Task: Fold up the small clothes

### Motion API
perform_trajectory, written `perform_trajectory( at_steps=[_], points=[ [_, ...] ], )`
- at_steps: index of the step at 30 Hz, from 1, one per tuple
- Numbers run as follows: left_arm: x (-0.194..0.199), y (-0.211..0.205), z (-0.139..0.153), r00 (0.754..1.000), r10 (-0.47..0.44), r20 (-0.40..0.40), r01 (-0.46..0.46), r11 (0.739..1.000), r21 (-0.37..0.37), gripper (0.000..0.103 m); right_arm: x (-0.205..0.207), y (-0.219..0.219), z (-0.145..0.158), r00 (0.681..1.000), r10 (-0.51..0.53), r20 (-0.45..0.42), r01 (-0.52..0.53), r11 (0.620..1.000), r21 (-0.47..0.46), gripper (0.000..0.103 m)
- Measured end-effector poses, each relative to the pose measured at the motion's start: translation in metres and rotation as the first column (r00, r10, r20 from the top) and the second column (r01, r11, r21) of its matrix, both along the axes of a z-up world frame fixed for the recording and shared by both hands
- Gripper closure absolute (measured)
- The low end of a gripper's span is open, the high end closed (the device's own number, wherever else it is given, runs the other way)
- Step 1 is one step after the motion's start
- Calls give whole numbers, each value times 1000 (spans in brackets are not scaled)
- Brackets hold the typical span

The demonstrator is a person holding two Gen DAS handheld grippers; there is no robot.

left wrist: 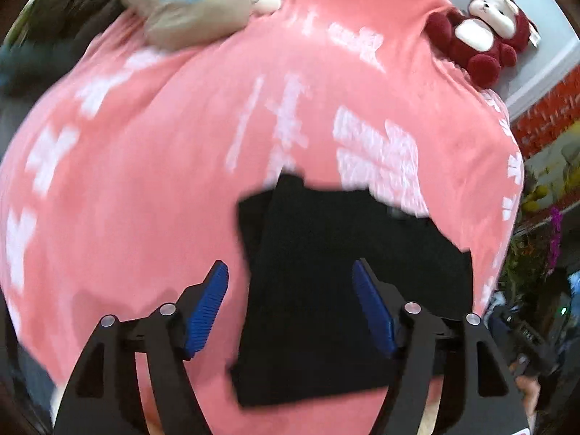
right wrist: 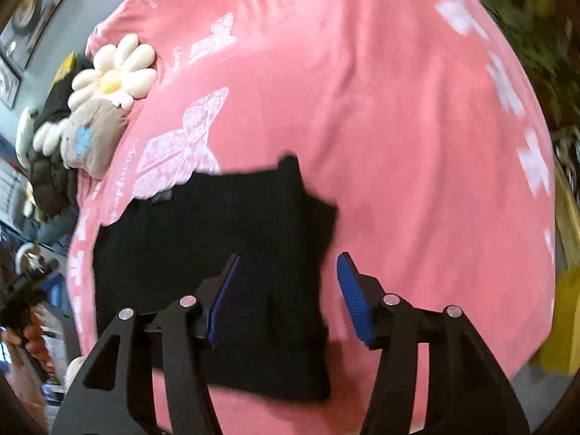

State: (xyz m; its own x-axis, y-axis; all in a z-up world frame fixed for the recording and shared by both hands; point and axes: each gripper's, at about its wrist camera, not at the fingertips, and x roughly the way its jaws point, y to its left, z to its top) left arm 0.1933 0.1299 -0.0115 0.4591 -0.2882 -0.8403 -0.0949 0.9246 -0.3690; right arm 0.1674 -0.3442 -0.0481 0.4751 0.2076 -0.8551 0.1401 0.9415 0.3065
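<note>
The left gripper [left wrist: 290,304] sits at the bottom of its own view with its blue pads [left wrist: 206,308] spread well apart and nothing pinched between them; it hangs clear above the cloth. Behind the gap lies the black garment [left wrist: 348,290], folded into a rough rectangle in the lower centre of the frame, one narrower flap lying along its left side. The right gripper [right wrist: 286,301] is likewise parted at the bottom of its view, its blue pads [right wrist: 353,301] gripping nothing, with the right edge of the same black garment [right wrist: 224,246] showing behind and between them in the lower centre. The garment lies flat on a pink blanket [left wrist: 145,181] printed with white patterns, which fills most of both frames. In the left wrist view a dark red plush monkey [left wrist: 482,32] sits at the upper right on the blanket's edge, and a beige pillow [left wrist: 188,7] with a blue patch lies at the upper left, both somewhat blurred. In the right wrist view a white daisy-shaped cushion [right wrist: 114,72] rests at the upper left, beside the blanket's edge.
</note>
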Motion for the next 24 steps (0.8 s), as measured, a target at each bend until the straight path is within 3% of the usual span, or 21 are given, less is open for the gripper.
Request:
perform_trajectory(
  at_steps=[3, 5, 6, 7, 9, 10, 11, 13, 15, 16, 17, 18, 20, 21, 24],
  points=[
    [44, -13, -21, 999, -34, -38, 35, 999, 29, 35, 50, 9, -30, 999, 14, -49, -14, 1000, -3, 51],
    [62, -18, -37, 996, -50, -77, 55, 997, 57, 35, 62, 9, -42, 999, 19, -50, -20, 1000, -21, 52],
    [67, -21, -49, 994, -44, -99, 52, 996, 78, 37, 71, 15, -50, 998, 39, -57, -40, 999, -25, 76],
    [74, -24, -57, 992, -62, -113, 70, 995, 72, 54, 76, 25, -52, 996, 49, -70, -52, 998, -38, 101],
    [79, -25, -71, 983, -108, -151, 121, 990, 77, 102, 83, 30, -40, 998, 46, -40, -49, 997, -65, 100],
    [82, -21, -69, 985, -98, -142, 107, 993, 54, 102, 82, 29, -23, 999, 39, 15, -38, 997, -65, 100],
    [83, -16, -58, 994, -73, -82, 74, 997, 13, 102, 80, 27, -8, 998, 26, 64, -23, 998, -54, 100],
    [86, -15, -43, 998, -60, -18, 61, 998, 32, 102, 82, 24, 1, 994, 22, 106, -17, 999, -42, 100],
    [95, -19, -46, 999, -51, -6, 51, 994, 97, 100, 97, 29, -24, 999, 41, 20, -39, 992, -120, 96],
    [101, -22, -57, 997, -63, -39, 67, 989, 134, 97, 104, 29, -50, 996, 26, -86, -41, 982, -187, 94],
    [105, -26, -74, 991, -72, -114, 91, 981, 171, 95, 100, 26, -55, 994, -3, -107, -17, 983, -185, 94],
    [104, -26, -79, 987, -55, -154, 85, 977, 196, 92, 90, 22, -47, 998, -26, -58, 18, 991, -133, 94],
    [91, -23, -65, 994, -38, -98, 57, 980, 192, 88, 67, 21, -23, 998, -53, 38, 56, 996, -75, 94],
    [80, -21, -56, 998, -28, -65, 42, 974, 221, 80, 52, 24, -11, 996, -46, 76, 48, 998, -32, 94],
    [49, -29, -32, 998, -43, 40, 32, 966, 257, 70, 39, 44, -17, 998, 32, 55, -31, 999, -26, 94]
  ],
)
